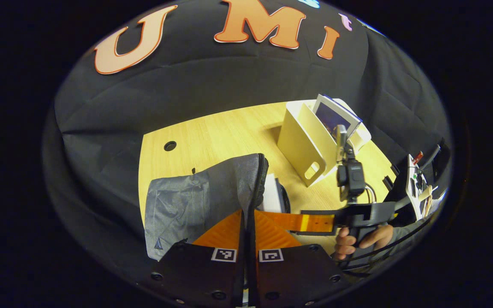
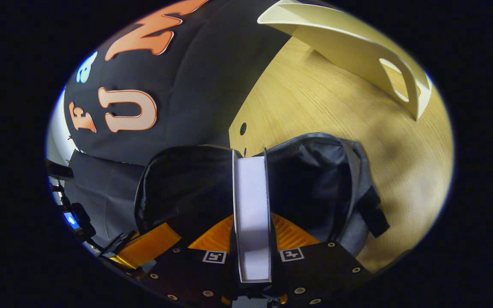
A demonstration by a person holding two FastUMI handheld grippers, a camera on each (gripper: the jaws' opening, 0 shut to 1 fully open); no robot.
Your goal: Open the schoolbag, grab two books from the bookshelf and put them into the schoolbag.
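The right gripper [image 2: 251, 239] clamps a white-paged book [image 2: 251, 205] spine-up, its long axis pointing straight ahead into the open grey fabric schoolbag [image 2: 315, 179] just beyond. The left gripper [image 1: 246, 239], clenched on the bag's zipper edge, holds it open. Farther off on the wooden surface [image 2: 315, 107] stands the cream bookshelf [image 2: 357, 47].

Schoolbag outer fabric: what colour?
Grey, with a black zipper edge; the schoolbag shows best in the left gripper view.

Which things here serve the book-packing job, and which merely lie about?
Job:
schoolbag, open
book, in the right tool
bookshelf, with another book
left tool, pinching the bag's edge

Lying about:
table
gear at the table's far edge
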